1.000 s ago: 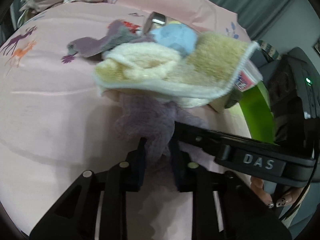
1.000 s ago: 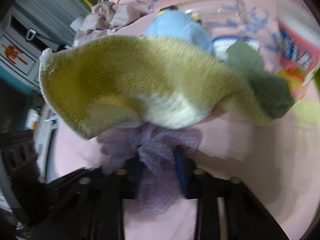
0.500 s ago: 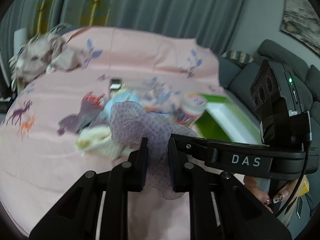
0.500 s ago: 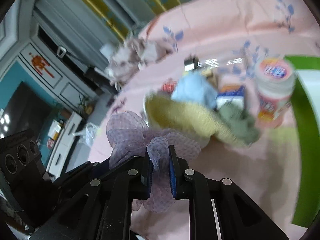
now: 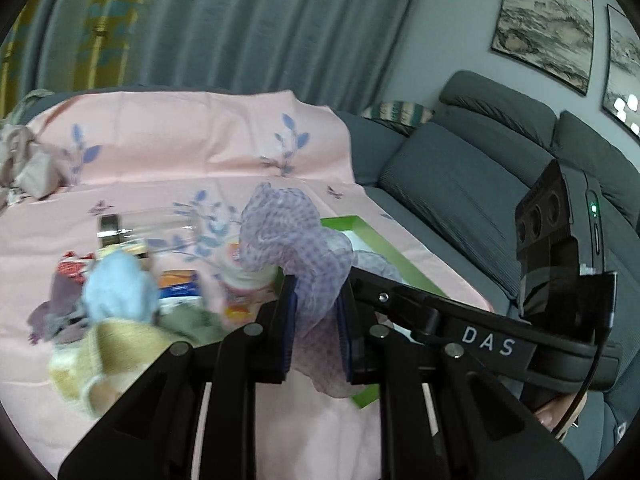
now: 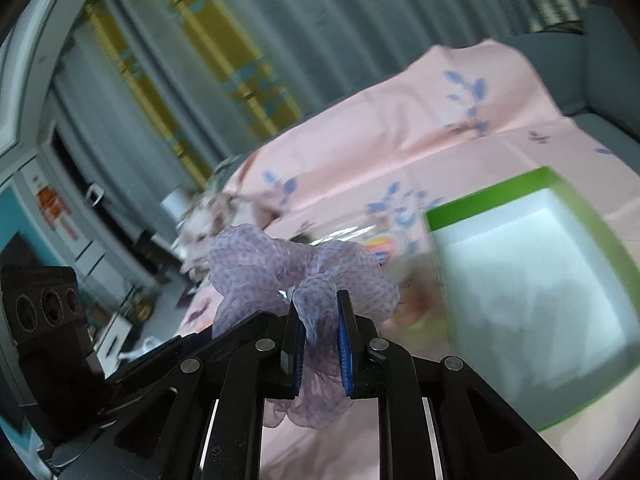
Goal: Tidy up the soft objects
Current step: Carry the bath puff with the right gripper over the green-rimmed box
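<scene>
Only the white letters "DAS" can be read, printed on the black arm of the right hand-held gripper point(image 5: 362, 280) at lower right of the left wrist view.

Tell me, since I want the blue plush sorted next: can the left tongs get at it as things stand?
Probably not yet. The left tongs are shut on the lilac mesh scrunchie, which the right tongs grip too. The blue plush lies uncovered atop the pile, so its top looks free once they let go.

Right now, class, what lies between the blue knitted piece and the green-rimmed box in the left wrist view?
A blurred pink-labelled jar and a small blue-and-white packet lie there on the pink cloth; the lifted lilac scrunchie partly hides the jar.
</scene>
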